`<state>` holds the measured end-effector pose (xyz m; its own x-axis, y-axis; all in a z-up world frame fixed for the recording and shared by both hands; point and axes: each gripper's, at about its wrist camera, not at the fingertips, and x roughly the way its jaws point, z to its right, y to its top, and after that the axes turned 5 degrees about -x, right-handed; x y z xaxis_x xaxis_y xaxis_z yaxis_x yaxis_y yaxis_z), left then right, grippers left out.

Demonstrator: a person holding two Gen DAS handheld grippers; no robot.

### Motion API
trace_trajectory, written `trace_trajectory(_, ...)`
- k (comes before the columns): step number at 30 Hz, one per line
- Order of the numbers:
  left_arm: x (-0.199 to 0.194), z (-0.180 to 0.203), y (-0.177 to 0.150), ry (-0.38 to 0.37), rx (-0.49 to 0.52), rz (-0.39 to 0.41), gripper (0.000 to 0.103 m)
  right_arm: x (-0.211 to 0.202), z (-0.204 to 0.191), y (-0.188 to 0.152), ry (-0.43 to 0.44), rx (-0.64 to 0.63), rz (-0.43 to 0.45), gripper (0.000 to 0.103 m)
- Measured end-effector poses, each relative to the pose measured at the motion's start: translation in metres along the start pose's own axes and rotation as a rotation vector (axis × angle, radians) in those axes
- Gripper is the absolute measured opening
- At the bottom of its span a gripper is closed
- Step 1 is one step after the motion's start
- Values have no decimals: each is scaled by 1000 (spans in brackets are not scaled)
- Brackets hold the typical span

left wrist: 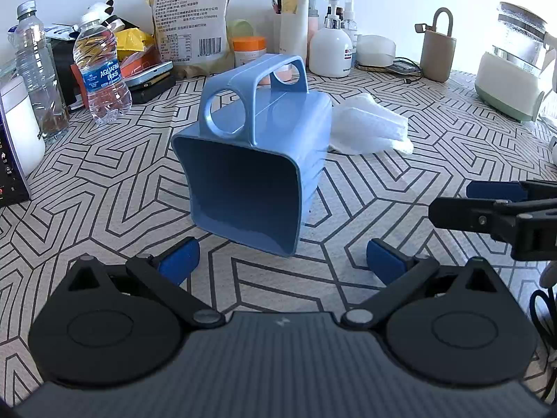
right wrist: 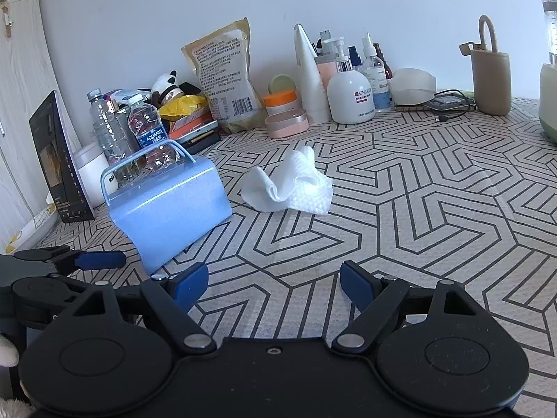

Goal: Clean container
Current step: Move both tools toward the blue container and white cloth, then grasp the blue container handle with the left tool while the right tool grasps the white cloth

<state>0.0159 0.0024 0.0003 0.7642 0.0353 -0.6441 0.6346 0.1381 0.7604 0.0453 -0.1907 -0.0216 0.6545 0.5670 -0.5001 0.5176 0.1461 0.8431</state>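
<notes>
We find the blue container [left wrist: 257,160] on its side mid-desk, mouth toward the left gripper [left wrist: 282,261], handle up, nothing visible inside. A white cloth [right wrist: 289,184] lies just behind it. Left gripper and right gripper [right wrist: 273,284] gape wide, holding nothing.

Both hand-held grippers [left wrist: 282,261] [right wrist: 274,284] spread, unladen

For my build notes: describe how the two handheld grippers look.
Left gripper and right gripper match: dark grey ribbed body, black round hubs with silver pivot pins, black link arms, blue pads on the fingertips. A black cable hangs near the right one.
</notes>
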Motion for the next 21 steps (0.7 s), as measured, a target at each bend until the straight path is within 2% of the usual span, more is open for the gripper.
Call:
trace_trajectory(2, 0, -3, 1, -2, -2, -14, 103, 0, 0, 0, 1, -1, 1, 87)
trace_trajectory(16, -6, -11, -2, -59, -47, 30, 103, -3, 2, 1, 7, -8, 8, 88)
trace_trajectory(19, -12, -15, -3, -96, -56, 72, 103, -4, 2, 2, 12, -13, 14, 87)
trace_trajectory(21, -17, -16, -3, -101, -26, 106, 103, -4, -3, 3, 36, -42, 30, 87)
